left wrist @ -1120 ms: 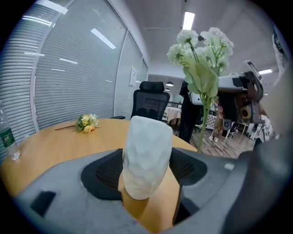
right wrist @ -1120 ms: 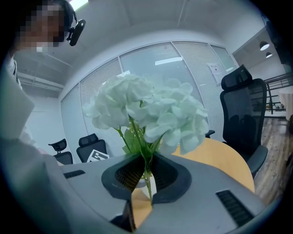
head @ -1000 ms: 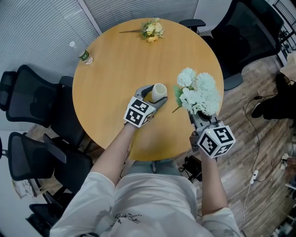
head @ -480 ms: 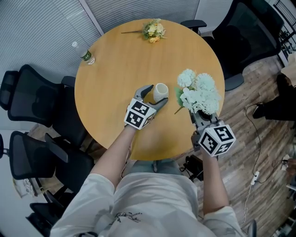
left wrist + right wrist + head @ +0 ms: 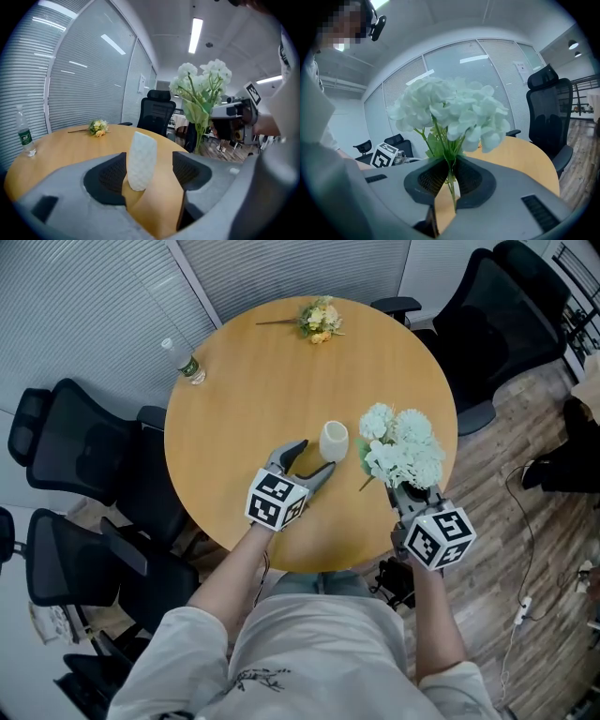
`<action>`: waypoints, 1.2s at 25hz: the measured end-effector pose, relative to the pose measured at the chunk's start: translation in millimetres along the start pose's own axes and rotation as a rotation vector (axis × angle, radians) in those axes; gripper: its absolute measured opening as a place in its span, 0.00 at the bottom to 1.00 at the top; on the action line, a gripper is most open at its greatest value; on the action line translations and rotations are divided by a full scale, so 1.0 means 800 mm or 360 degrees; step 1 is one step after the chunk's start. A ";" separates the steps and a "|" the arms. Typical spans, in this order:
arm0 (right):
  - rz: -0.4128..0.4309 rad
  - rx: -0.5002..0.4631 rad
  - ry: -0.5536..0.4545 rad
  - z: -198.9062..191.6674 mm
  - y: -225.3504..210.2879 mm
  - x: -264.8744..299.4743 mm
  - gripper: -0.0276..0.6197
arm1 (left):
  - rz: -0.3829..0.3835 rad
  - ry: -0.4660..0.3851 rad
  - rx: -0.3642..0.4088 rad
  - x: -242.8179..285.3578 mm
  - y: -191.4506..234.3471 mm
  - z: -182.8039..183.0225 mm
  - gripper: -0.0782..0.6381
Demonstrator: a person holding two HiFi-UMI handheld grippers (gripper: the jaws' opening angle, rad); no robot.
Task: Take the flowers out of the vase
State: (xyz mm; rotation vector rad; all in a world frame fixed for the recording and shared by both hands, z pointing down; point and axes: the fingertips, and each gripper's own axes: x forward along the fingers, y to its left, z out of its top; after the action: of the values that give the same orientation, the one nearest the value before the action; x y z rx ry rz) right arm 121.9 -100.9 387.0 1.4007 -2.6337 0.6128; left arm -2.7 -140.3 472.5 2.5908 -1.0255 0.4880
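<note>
Holding the white flowers (image 5: 403,446) by their thin green stems (image 5: 451,187), the right gripper (image 5: 409,487) has its jaws drawn narrow, pinched on the stalks just below the leaves. The bunch stands upright above the pads. It is clear of the vase (image 5: 334,440) and hangs over the near right part of the round wooden table (image 5: 262,381), with the blooms just right of the vase and apart from it. The vase, a small white one with a textured skin, stands upright on the table near its middle, and nothing shows in its mouth. The left gripper (image 5: 316,456) lies to the near left of the vase and points toward it. Its jaws are spread wide, though they have just been closing a little. In the left gripper view the vase shows in the gap between the two dark pads, but neither pad presses on it, and the head view puts it just beyond the fingertips. At the far edge of the table a small yellow posy (image 5: 319,320) lies on its side with its stem pointing left. A clear water bottle (image 5: 187,364) with a green label stands at the far left edge. Black office chairs (image 5: 66,442) ring the table on the left and on the far right, and wood-look floor (image 5: 506,484) shows to the right.
</note>
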 end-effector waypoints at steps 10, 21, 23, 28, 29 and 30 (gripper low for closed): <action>0.0015 -0.0003 -0.0045 -0.002 0.036 -0.027 0.11 | 0.0082 -0.0137 0.0002 -0.080 -0.039 0.036 0.39; 0.0042 -0.0001 -0.0008 0.001 0.059 -0.043 0.11 | 0.0109 -0.0166 0.0025 -0.122 -0.074 0.051 0.17; 0.0046 0.0006 -0.0008 0.003 0.061 -0.044 0.11 | 0.0118 -0.0158 0.0035 -0.126 -0.076 0.053 0.15; 0.0037 0.0009 0.0000 0.007 0.064 -0.050 0.11 | 0.0104 -0.0181 0.0034 -0.136 -0.080 0.064 0.12; 0.0037 0.0006 0.0005 0.007 0.065 -0.050 0.11 | 0.0103 -0.0190 0.0040 -0.137 -0.081 0.066 0.12; 0.0038 0.0000 0.0009 0.007 0.065 -0.051 0.11 | 0.0105 -0.0199 0.0050 -0.137 -0.082 0.067 0.12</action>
State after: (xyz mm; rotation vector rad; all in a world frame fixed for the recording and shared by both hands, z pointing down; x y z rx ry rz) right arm 103.5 -45.4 355.2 1.3678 -2.6498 0.6188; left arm -21.5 -50.9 368.4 2.6507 -1.1560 0.3644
